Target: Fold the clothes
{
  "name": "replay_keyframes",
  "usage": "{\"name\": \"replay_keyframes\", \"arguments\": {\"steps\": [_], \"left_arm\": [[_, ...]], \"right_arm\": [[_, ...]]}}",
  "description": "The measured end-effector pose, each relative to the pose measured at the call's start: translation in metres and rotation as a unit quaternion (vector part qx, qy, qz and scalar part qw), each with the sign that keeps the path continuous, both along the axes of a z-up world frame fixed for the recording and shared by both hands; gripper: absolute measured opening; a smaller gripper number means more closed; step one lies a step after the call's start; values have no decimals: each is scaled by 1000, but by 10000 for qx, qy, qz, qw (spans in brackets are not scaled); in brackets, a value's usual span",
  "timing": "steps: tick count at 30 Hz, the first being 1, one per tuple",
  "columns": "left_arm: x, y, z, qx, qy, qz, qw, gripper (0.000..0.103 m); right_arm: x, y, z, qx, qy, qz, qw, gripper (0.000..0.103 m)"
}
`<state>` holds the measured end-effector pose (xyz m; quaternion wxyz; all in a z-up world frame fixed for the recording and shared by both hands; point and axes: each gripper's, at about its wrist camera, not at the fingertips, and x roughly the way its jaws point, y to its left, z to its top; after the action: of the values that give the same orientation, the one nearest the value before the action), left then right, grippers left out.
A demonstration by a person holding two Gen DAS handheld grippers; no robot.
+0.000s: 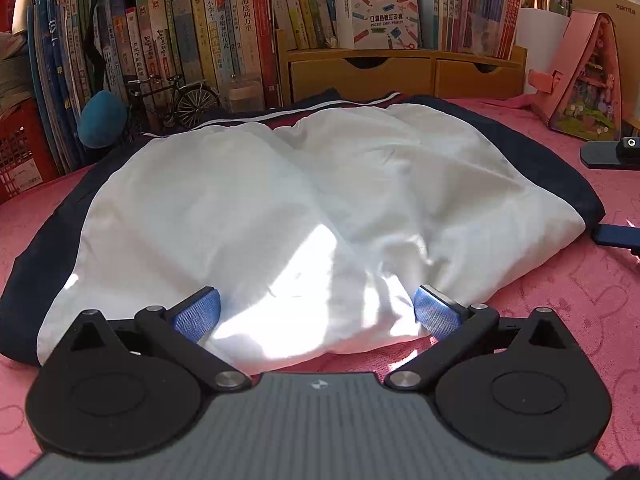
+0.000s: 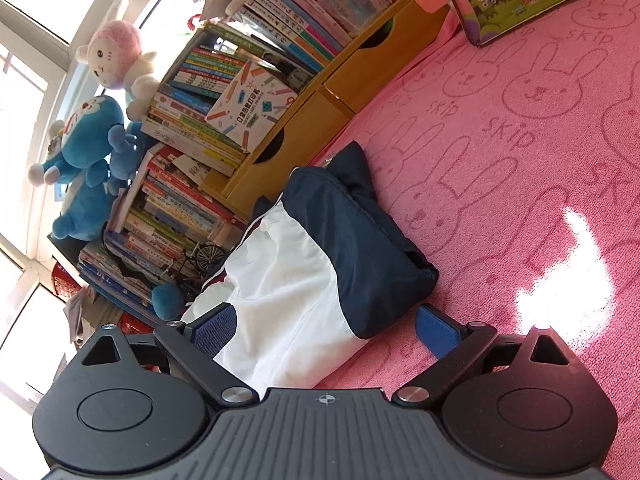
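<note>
Probably child's bedroom: books [image 1: 224, 32], plush toys [image 2: 86, 168]

Pink rabbit-print cover [image 2: 520, 128] across the surface, patch of sunlight [image 2: 568, 280] on it, crowded rows of books [image 1: 200, 40] behind, wooden drawer unit [image 1: 400, 74], bright window [image 2: 24, 92] with plush toys [image 2: 88, 168] beside it
</note>
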<state>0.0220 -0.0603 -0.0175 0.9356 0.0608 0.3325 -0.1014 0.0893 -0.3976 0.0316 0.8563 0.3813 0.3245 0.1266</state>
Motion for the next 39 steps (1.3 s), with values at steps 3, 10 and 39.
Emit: {"name": "replay_keyframes", "arguments": {"steps": [3,10,39], "left_arm": [[0,0,0,-5,6,-4,10000,103],[1,0,-1,-12,16,2,10000,103],[-81,157,35,-553,-566,1065,9912,103]], "right_arm": [[16,4,1,42,28,-126,9999,98],[41,24,-1,-324,30,-199,9993,60],[-11,221,140,-3402,-2485,1218,8987,17]]}}
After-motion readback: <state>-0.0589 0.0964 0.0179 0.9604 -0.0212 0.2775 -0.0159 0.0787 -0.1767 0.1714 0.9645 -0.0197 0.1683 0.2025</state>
